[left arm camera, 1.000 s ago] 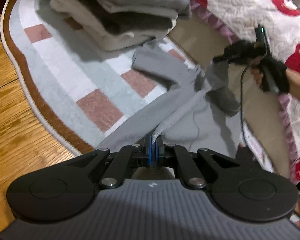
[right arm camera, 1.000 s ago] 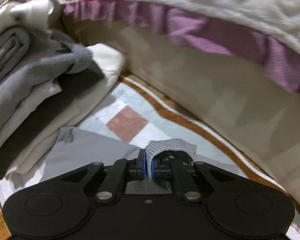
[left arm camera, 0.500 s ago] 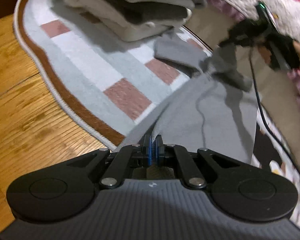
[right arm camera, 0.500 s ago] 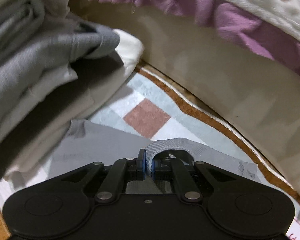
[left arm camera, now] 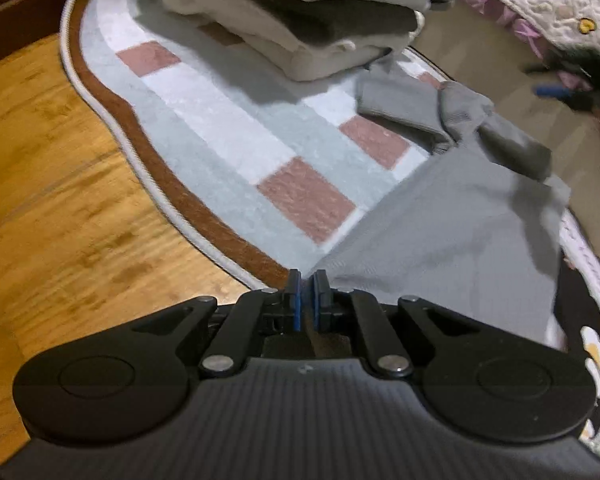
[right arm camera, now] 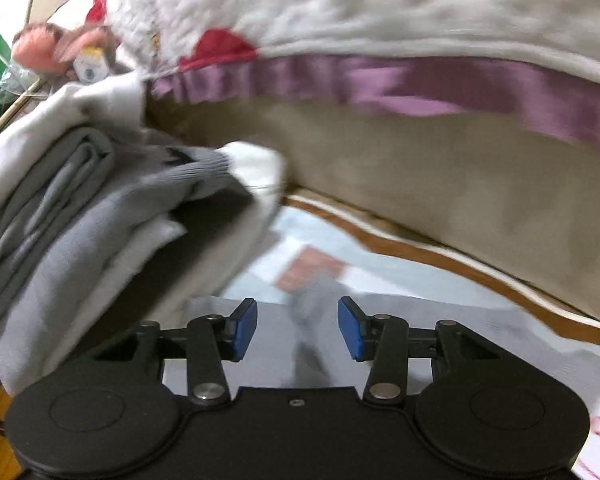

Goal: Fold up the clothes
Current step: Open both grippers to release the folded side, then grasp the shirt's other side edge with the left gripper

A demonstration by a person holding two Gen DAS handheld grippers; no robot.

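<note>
Left wrist view: the patterned rug (left arm camera: 220, 128) fills the floor, and everything sits on it. At its far end rises the folded stack (left arm camera: 300, 20), kept clear so I have room to work. Nearer me on the rug, the grey garment (left arm camera: 452, 232) lies spread, its sleeves bunched toward the stack. My left gripper (left arm camera: 305, 280) fingers are nearly together at the garment's near corner; whether they pinch cloth, I cannot tell. My right gripper (right arm camera: 297, 322) fingers are spread wide, empty, above the garment's stack-side end.
</note>
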